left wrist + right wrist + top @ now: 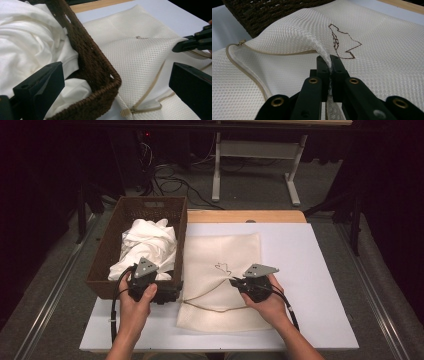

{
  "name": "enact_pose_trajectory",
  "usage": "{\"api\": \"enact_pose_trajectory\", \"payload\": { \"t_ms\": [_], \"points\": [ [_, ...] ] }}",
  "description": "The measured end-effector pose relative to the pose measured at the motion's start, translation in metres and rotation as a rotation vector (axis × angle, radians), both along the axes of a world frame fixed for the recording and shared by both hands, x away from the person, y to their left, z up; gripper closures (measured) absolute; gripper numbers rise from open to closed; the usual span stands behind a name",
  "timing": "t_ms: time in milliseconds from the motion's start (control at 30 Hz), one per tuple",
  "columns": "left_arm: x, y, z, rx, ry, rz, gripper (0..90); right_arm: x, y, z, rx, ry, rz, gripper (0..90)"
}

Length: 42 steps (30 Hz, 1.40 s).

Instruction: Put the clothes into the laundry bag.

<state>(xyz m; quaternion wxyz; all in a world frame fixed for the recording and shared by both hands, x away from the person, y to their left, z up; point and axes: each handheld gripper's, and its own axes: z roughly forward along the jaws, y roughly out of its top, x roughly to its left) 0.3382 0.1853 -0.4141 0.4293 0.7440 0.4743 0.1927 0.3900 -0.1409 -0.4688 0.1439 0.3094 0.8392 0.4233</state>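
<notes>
Right tool (329,65) pinching mesh bag (374,65) fold, left tool (117,82) spread wide, seemingly level beside basket (92,62)

A lab-like workroom: a white-topped table (320,270), cables (170,182) on grey carpet, a metal stand (255,165) behind.

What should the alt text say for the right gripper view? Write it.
The right gripper has its fingers shut on a raised fold of a cream mesh bag with a brown embroidered outline. A tan zipper curves at left; a dark wicker basket stands behind.
</notes>
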Motion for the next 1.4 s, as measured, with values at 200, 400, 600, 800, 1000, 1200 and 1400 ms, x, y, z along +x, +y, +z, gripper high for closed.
{"api": "enact_pose_trajectory", "payload": {
  "t_ms": [200,400,600,800,1000,1200,1400],
  "points": [
    [0.015,0.008,0.004,0.013,0.004,0.03,0.2,0.0,0.001,-0.002,-0.004,0.003,0.008,88.5],
    [0.036,0.017,0.004,0.021,0.029,0.05,0.2,0.001,0.0,-0.002,-0.002,0.0,0.013,88.5],
    [0.054,0.029,0.008,0.013,0.039,0.09,0.2,0.002,-0.001,-0.002,0.002,0.007,0.018,88.5],
    [0.07,0.036,0.012,0.006,0.041,0.112,0.2,0.002,-0.001,-0.002,0.006,0.015,0.019,88.5],
    [0.089,0.041,0.018,-0.015,0.049,0.105,0.2,0.005,-0.003,-0.001,0.016,0.02,0.026,88.5],
    [0.112,0.049,0.021,-0.015,0.058,0.131,0.2,0.005,-0.004,-0.003,0.008,0.023,0.028,88.6],
    [0.139,0.065,0.015,-0.007,0.099,0.195,0.2,0.007,-0.006,-0.004,0.01,0.031,0.036,88.6]
  ]
}}
